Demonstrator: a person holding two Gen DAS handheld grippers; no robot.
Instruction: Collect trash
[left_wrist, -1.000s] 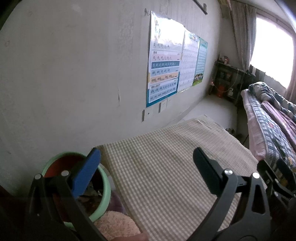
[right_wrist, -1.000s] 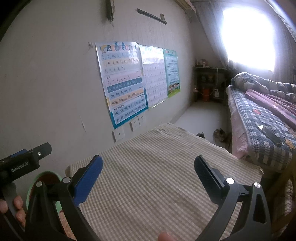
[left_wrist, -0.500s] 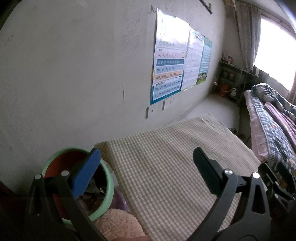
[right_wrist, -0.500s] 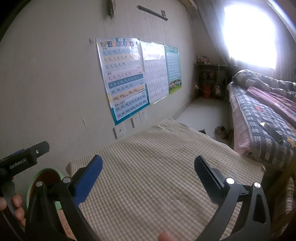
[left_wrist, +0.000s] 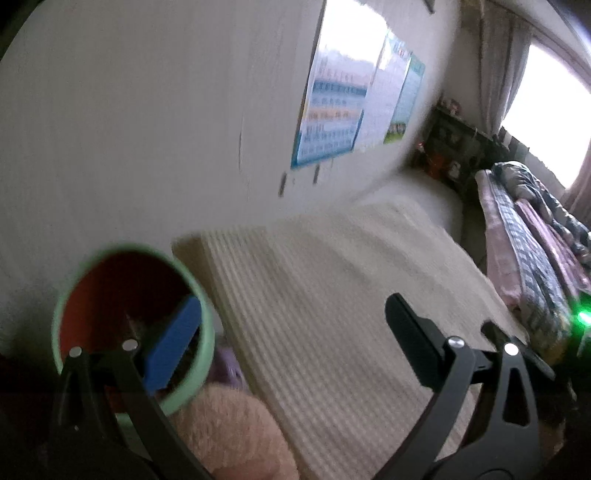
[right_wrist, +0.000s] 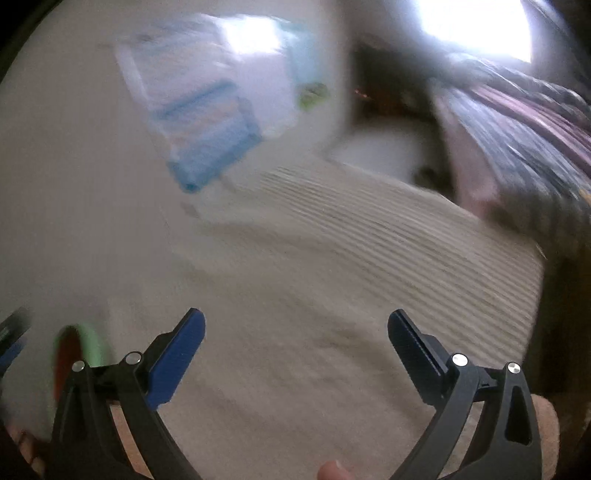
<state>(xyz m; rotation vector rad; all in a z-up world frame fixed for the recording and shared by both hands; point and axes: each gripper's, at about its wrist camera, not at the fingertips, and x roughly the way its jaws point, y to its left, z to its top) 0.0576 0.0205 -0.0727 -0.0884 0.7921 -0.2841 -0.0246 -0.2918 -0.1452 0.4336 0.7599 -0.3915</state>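
Observation:
A round bin (left_wrist: 92, 288) with a green rim and red inside stands at the lower left of the left wrist view, next to the table with the checked cloth (left_wrist: 332, 302). Dark scraps lie at its bottom. My left gripper (left_wrist: 291, 328) is open and empty, its blue finger pad (left_wrist: 171, 343) in front of the bin's mouth. In the blurred right wrist view my right gripper (right_wrist: 295, 343) is open and empty above the checked cloth (right_wrist: 332, 277). The bin (right_wrist: 77, 350) shows at the lower left edge there. No loose trash shows on the cloth.
A plastered wall (left_wrist: 147, 129) with posters (left_wrist: 332, 110) runs along the table's far side. A bed with plaid bedding (left_wrist: 535, 251) stands to the right, and a bright window (left_wrist: 546, 92) lies beyond. A pink fluffy thing (left_wrist: 229, 435) sits by the bin.
Both views have swung and blurred. The left camera has dropped toward the bin, which looms larger. The right view has tilted, with the posters sliding up and left.

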